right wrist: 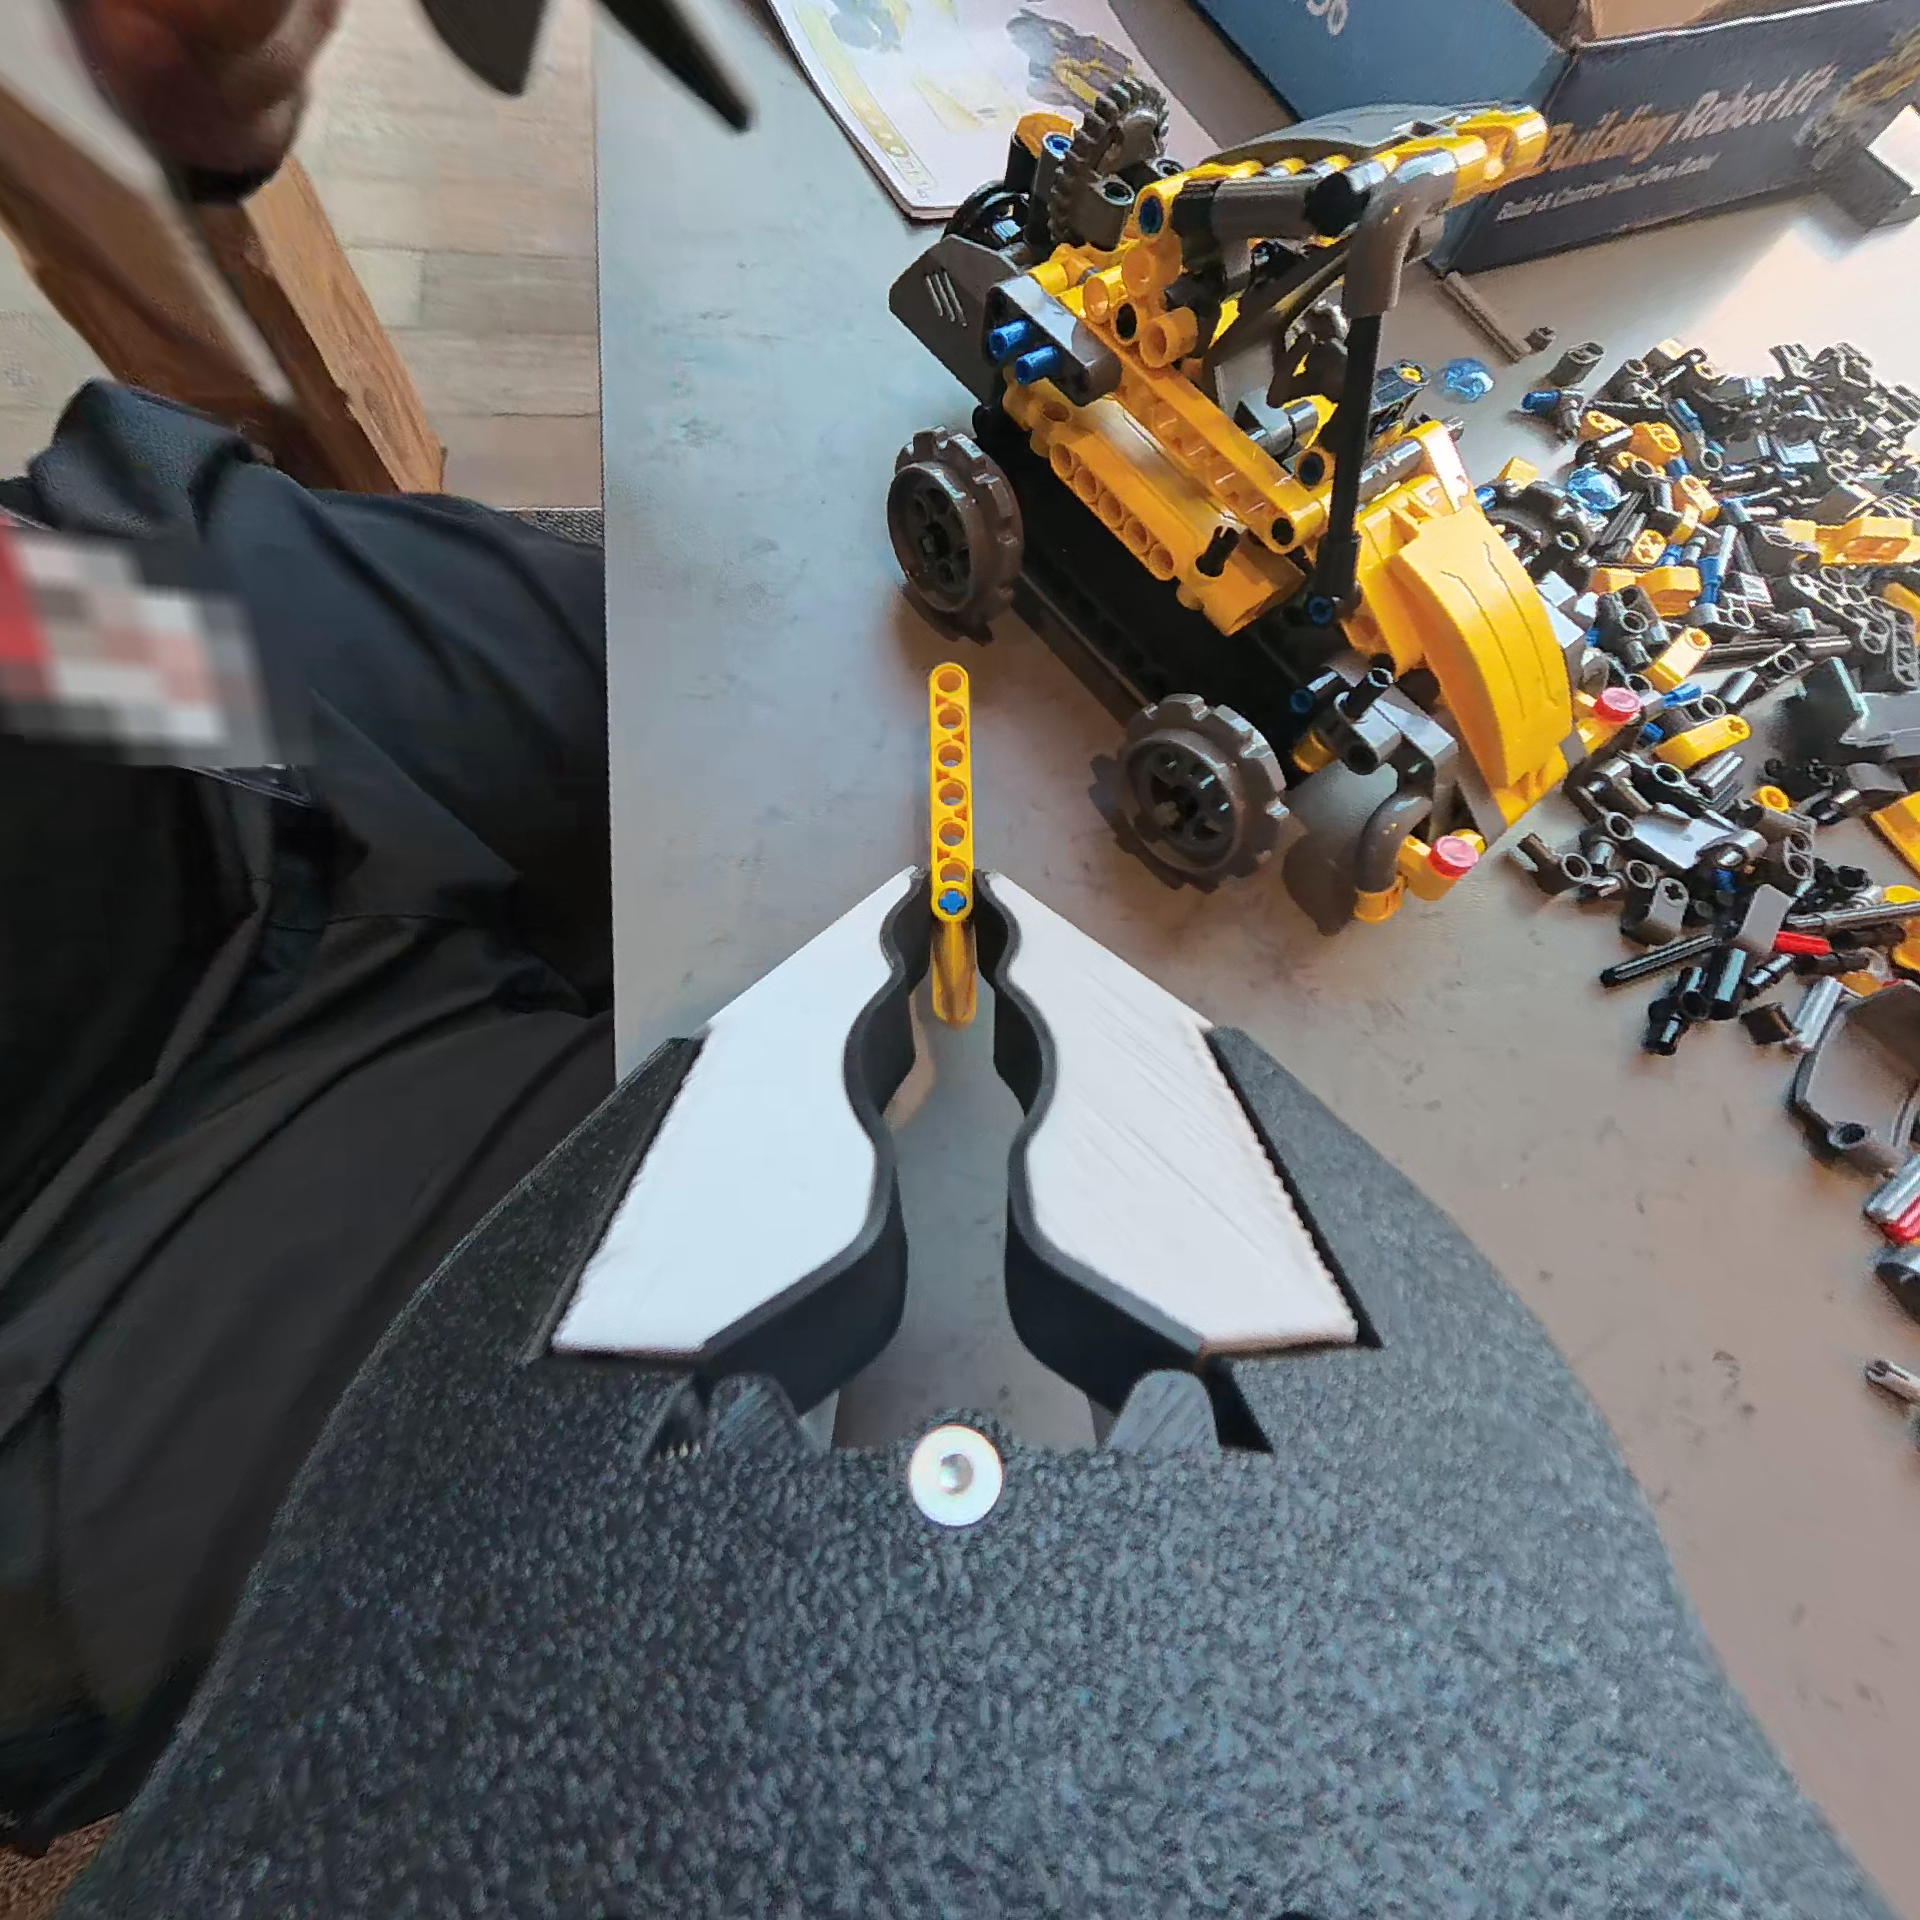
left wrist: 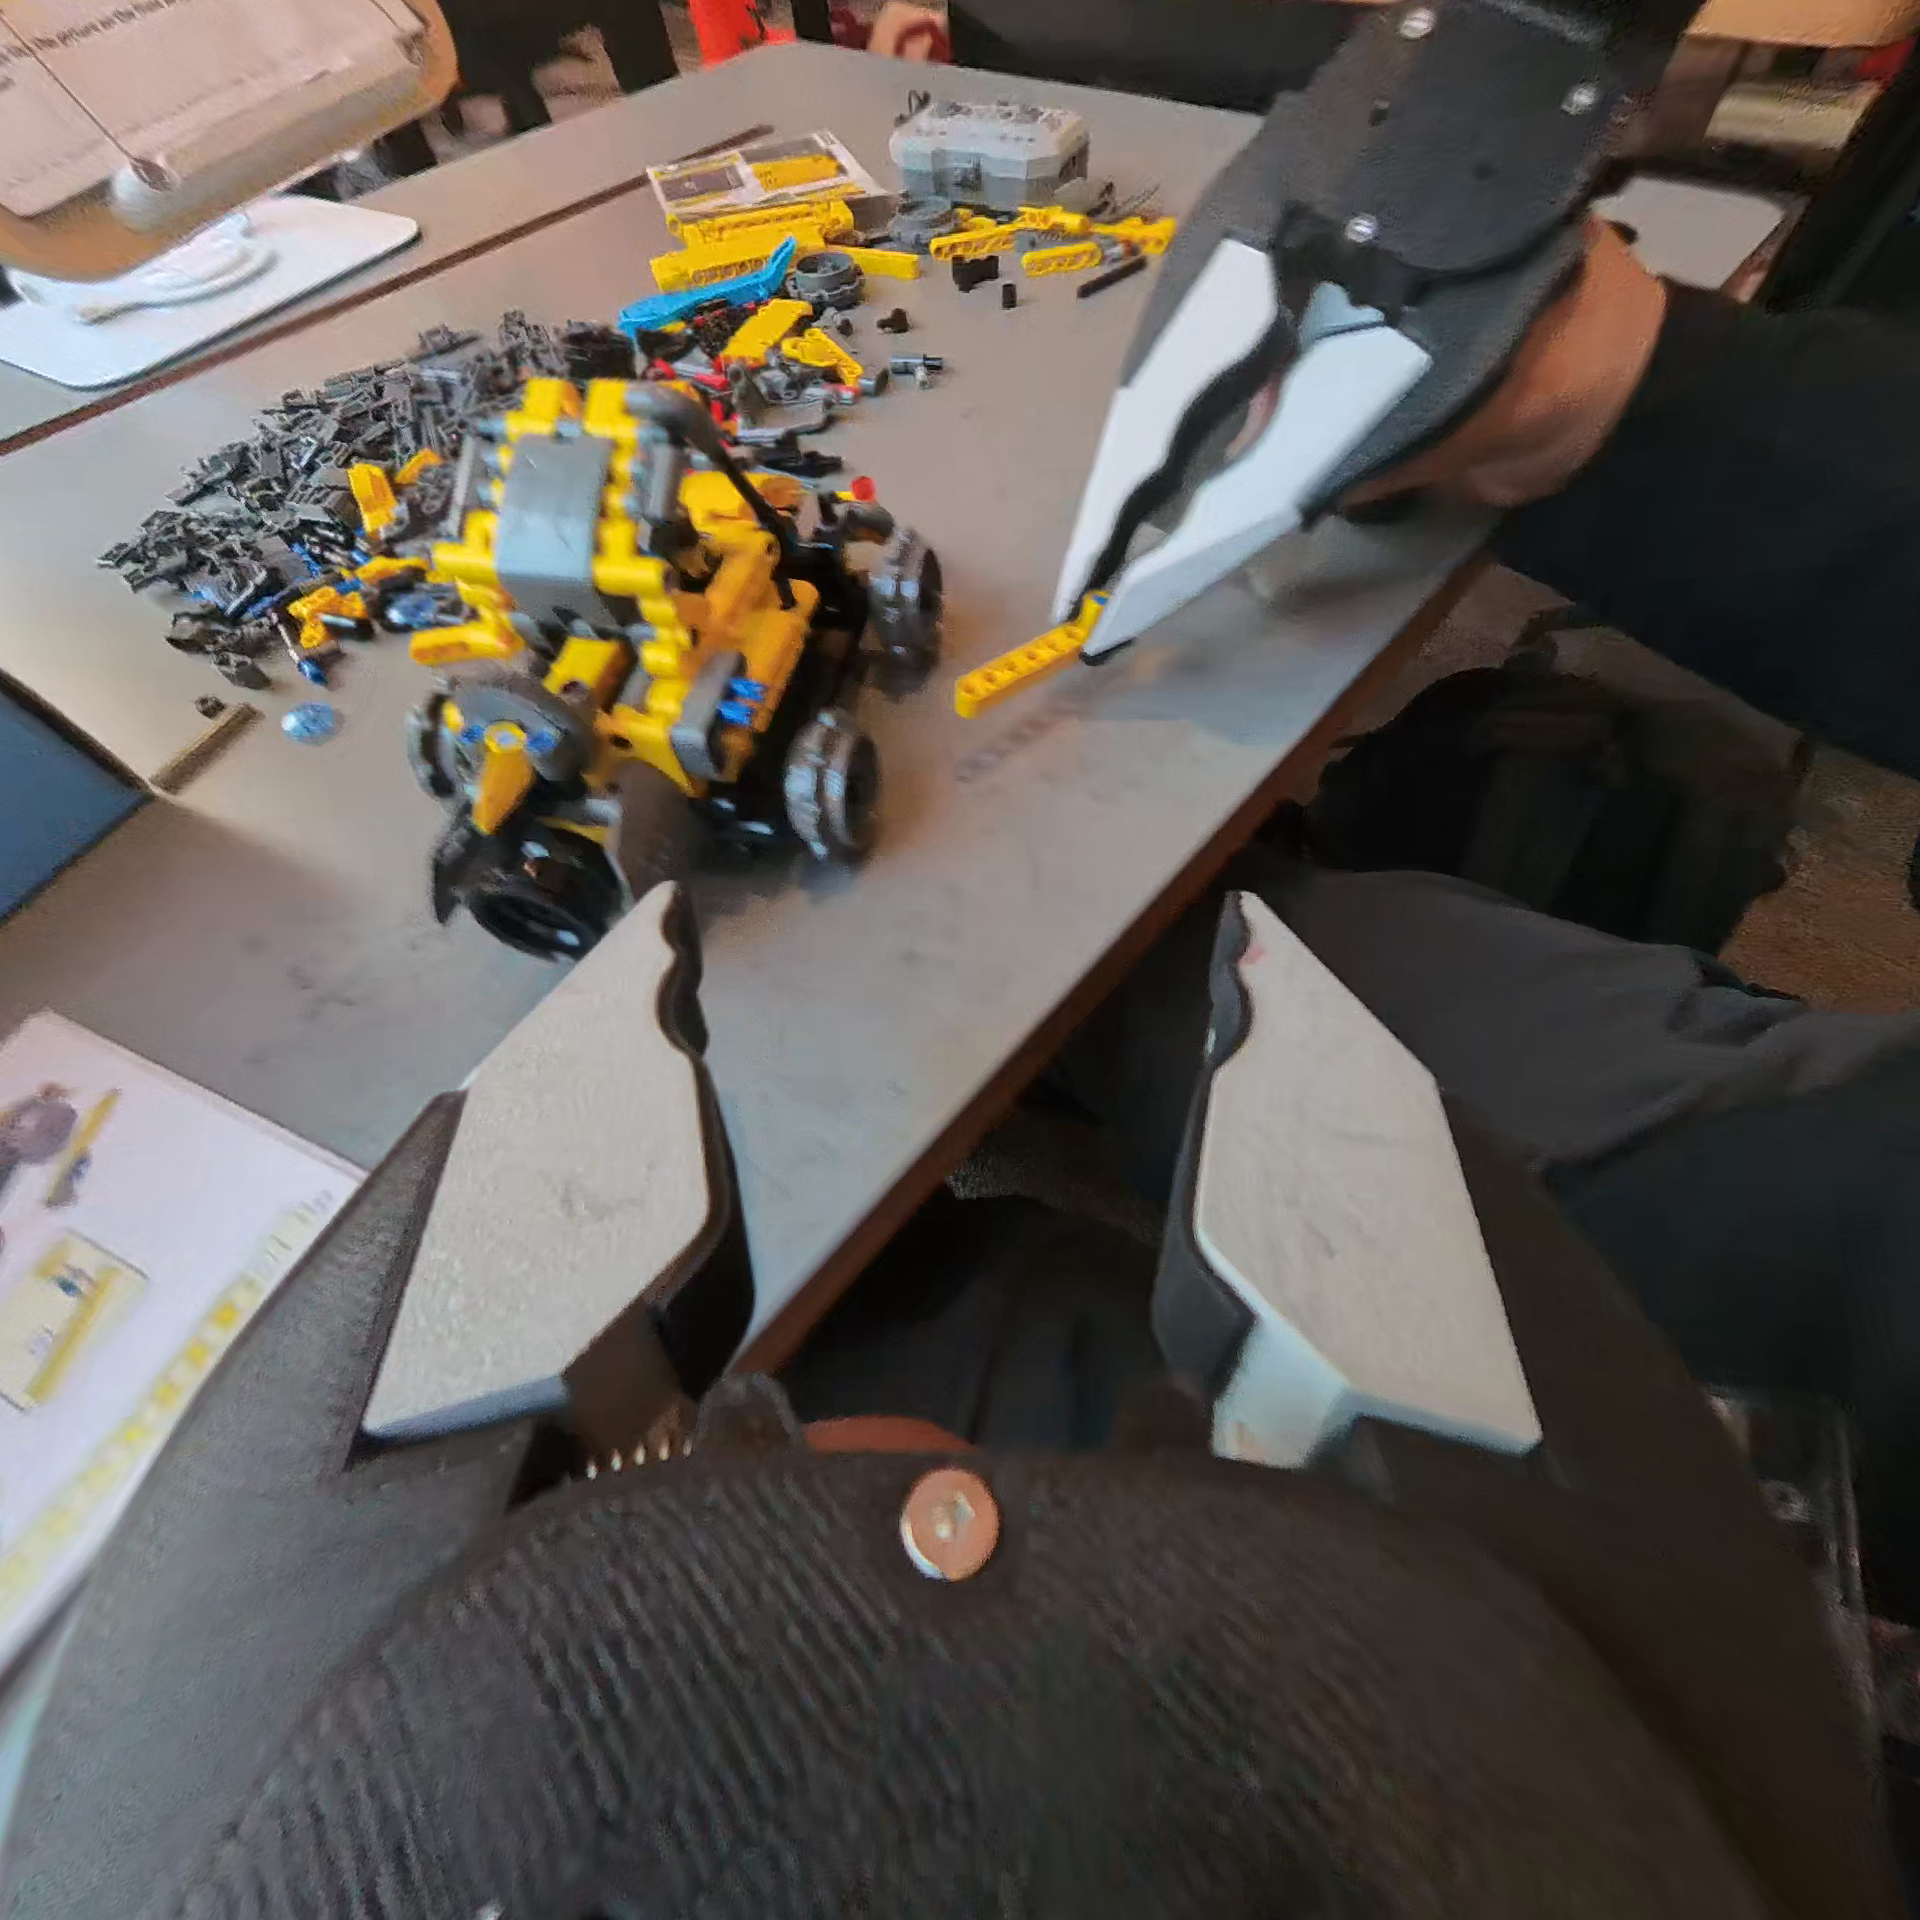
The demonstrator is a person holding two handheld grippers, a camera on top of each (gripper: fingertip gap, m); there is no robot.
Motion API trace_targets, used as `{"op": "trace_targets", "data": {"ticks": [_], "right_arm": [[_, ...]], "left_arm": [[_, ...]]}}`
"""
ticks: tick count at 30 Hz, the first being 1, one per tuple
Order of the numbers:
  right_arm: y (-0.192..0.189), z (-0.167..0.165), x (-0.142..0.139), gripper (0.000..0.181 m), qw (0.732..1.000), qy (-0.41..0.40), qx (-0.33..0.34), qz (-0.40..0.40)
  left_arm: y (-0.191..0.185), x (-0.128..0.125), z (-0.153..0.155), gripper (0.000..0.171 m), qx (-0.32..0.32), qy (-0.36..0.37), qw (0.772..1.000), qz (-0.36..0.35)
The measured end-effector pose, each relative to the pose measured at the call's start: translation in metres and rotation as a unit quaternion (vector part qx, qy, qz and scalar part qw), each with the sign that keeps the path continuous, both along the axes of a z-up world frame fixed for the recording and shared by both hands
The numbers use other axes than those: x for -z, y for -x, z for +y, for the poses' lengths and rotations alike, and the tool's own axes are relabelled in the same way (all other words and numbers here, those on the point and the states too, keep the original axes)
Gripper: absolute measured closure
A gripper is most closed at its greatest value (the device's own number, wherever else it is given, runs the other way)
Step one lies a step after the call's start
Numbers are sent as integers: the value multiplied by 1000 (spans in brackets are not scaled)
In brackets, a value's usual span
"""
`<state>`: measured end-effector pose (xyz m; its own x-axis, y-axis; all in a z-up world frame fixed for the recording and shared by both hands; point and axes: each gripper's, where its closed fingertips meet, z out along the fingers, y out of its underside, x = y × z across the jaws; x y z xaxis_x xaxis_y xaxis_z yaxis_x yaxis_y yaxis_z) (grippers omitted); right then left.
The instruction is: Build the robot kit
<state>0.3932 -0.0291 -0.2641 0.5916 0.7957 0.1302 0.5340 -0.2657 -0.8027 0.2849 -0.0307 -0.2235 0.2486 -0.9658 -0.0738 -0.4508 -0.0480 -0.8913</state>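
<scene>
Right gripper (right wrist: 951,883) pinches a yellow beam (right wrist: 949,769) near the table (left wrist: 1039,831) edge.
Left gripper (left wrist: 956,956) gapes empty over that edge; toy truck (left wrist: 665,623) just beside.

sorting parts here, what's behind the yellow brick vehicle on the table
Behind the yellow and grey brick-built wheeled vehicle on the grey table lies a heap of small black, grey and blue loose connector pieces. The pieces directly behind its body are hidden.
</scene>
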Motion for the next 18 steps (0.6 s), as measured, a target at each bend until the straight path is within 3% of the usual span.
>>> {"op": "trace_targets", "data": {"ticks": [4,8,10,11,18], "right_arm": [[1,-2,-4,174,1000,-8,-6,8],[0,-2,-10,174,1000,-17,-4,26],[-1,-1,-15,174,999,-23,-3,40],[-2,-1,-18,174,998,-28,-1,48],[-13,0,-45,174,989,-59,13,132]], "left_arm": [[-22,-4,50,60,18,8,999,41],[-38,28,84,44,41,30,988,145],[-42,40,91,49,63,28,981,184],[-42,45,91,60,83,26,976,200],[-46,50,102,61,157,-6,963,218]]}}
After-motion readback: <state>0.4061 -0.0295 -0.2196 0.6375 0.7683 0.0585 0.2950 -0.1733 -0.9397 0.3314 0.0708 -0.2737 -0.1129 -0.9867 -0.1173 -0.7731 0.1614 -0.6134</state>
